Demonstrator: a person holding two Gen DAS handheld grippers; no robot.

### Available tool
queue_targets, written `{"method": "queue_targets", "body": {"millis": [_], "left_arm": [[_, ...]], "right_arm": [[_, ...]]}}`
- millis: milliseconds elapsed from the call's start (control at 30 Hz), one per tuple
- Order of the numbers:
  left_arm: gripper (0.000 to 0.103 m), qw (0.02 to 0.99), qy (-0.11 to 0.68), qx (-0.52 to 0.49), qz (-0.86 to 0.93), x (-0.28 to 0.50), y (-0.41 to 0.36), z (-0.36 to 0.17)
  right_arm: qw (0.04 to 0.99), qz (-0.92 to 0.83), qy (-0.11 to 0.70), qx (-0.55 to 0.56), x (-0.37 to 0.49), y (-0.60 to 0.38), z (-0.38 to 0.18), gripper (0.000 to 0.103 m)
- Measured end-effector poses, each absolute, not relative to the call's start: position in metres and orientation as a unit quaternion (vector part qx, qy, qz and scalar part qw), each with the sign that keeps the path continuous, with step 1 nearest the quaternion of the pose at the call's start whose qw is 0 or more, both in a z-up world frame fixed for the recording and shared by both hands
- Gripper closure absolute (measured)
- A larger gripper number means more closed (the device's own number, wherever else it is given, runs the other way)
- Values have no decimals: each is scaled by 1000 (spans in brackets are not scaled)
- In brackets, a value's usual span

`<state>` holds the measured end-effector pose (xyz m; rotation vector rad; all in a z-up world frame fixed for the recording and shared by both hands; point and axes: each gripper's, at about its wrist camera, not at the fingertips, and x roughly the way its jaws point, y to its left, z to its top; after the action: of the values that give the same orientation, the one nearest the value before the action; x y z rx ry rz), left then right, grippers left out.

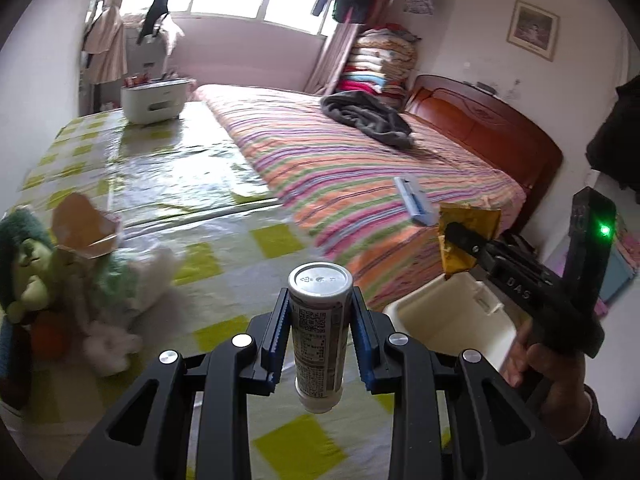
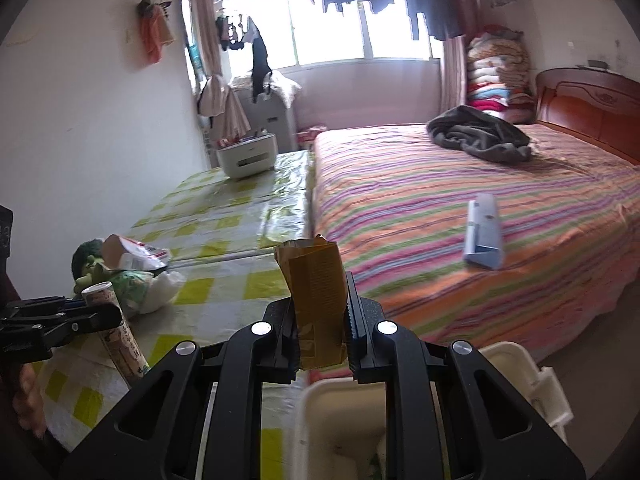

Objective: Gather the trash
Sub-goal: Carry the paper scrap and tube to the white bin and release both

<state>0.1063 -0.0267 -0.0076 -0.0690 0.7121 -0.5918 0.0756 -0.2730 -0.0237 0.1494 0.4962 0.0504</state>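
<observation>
My left gripper point(image 1: 320, 300) is shut on a slim printed can point(image 1: 318, 336) with a silver end, held upright above the checked table. From the right wrist view the same can point(image 2: 120, 344) shows at the left edge, in the left gripper point(image 2: 100, 314). My right gripper point(image 2: 320, 304) is shut on a crumpled yellow-brown packet point(image 2: 316, 280). In the left wrist view that packet point(image 1: 480, 220) sits in the right gripper point(image 1: 460, 236), above a white bin point(image 1: 452, 320). The white bin point(image 2: 340, 412) lies open just under the right gripper.
A table point(image 1: 168, 168) with a yellow-green checked cloth carries a plush toy point(image 1: 36, 264), a torn snack bag point(image 2: 136, 254) and a white box point(image 1: 154, 100). To the right, a striped bed point(image 2: 440, 208) holds a blue carton point(image 2: 484, 232) and a grey blanket point(image 2: 476, 136).
</observation>
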Motion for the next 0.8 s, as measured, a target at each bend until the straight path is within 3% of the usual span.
{"method": "queue_targets", "body": {"millis": [800], "left_arm": [[75,863,333,-36,-378,65,-148,-17]], "right_arm": [[959,-55,245,135,24,-351,-38,83]]}}
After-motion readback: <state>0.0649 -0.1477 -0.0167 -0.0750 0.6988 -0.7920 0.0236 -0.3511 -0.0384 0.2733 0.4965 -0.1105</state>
